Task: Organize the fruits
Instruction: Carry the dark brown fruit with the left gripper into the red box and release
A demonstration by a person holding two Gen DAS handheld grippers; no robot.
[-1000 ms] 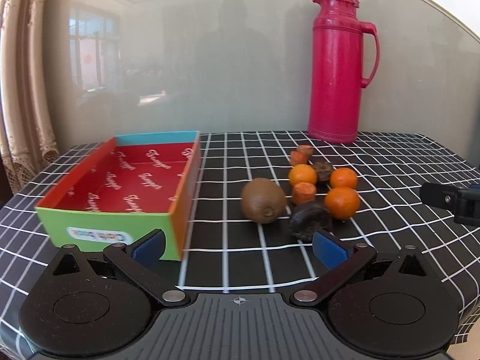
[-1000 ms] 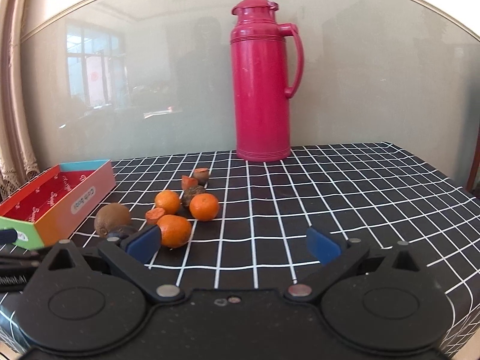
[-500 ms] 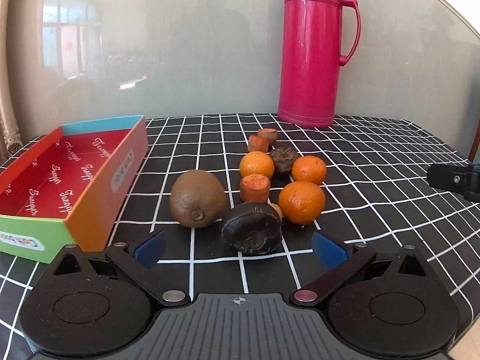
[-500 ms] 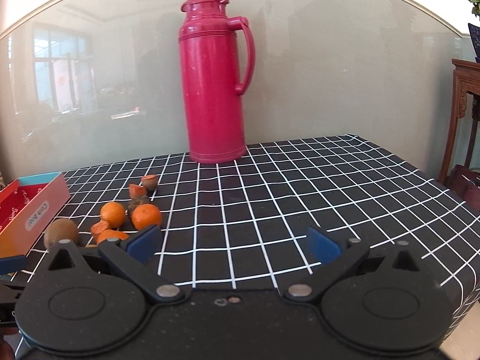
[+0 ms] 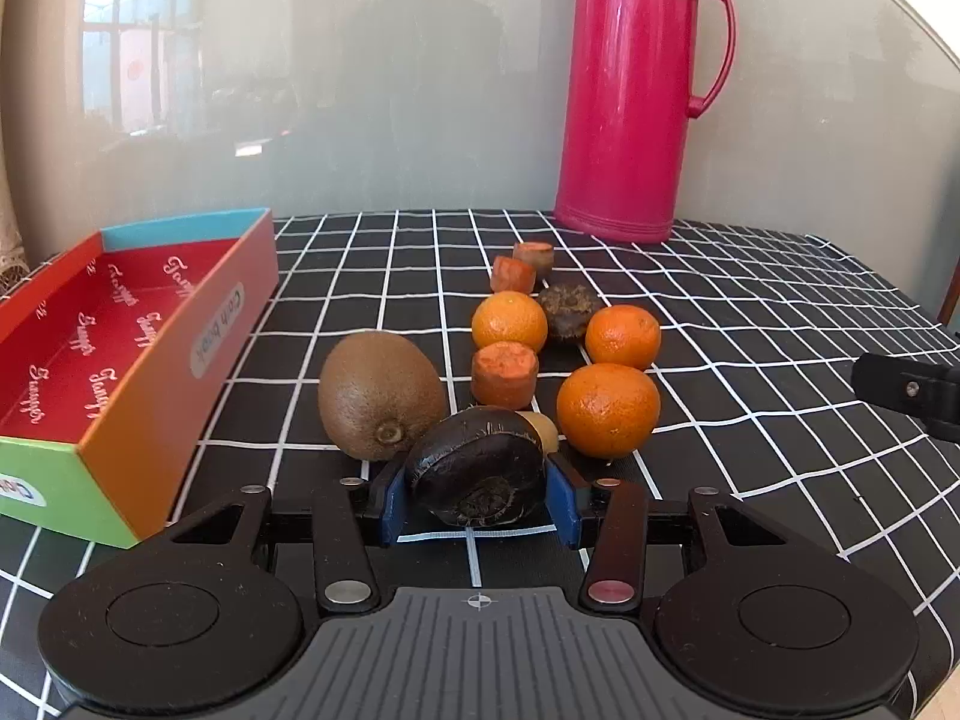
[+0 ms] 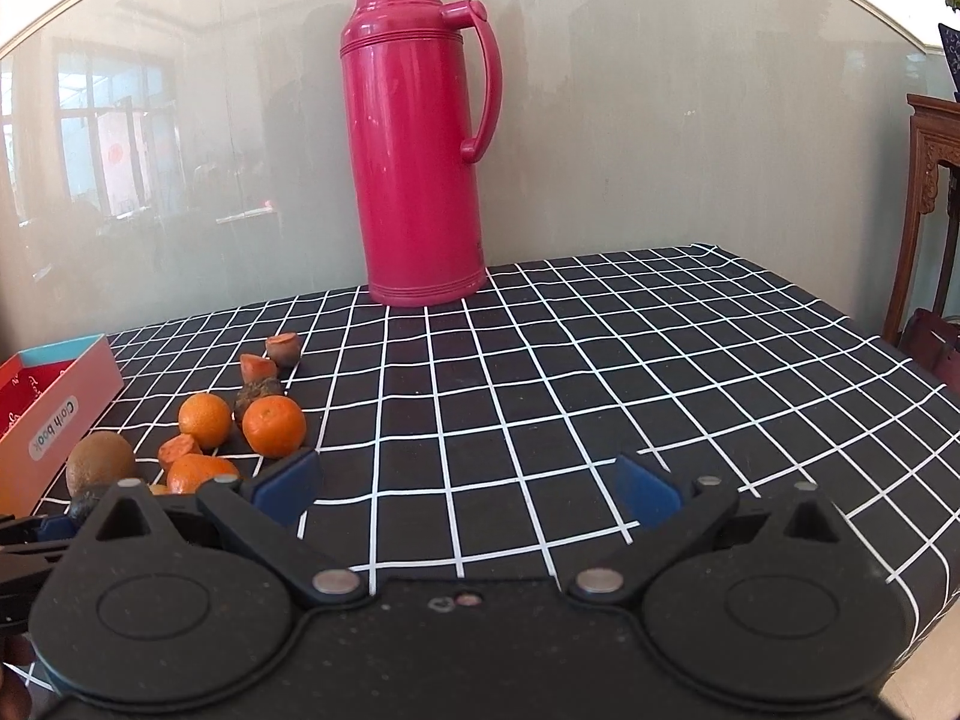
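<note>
Lower centre: left tongs (image 5: 477, 501) clenched on dark, wrinkled round fruit (image 5: 477, 468) resting on checked bench (image 5: 750, 312); right tongs (image 6: 468, 489) released. Risk: lifting may nudge adjacent brown fuzzy kiwi (image 5: 381, 393), rolling it away.

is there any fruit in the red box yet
No, the box shows only its bare red printed floor in the left wrist view, while the kiwi and oranges sit on the tablecloth.
</note>
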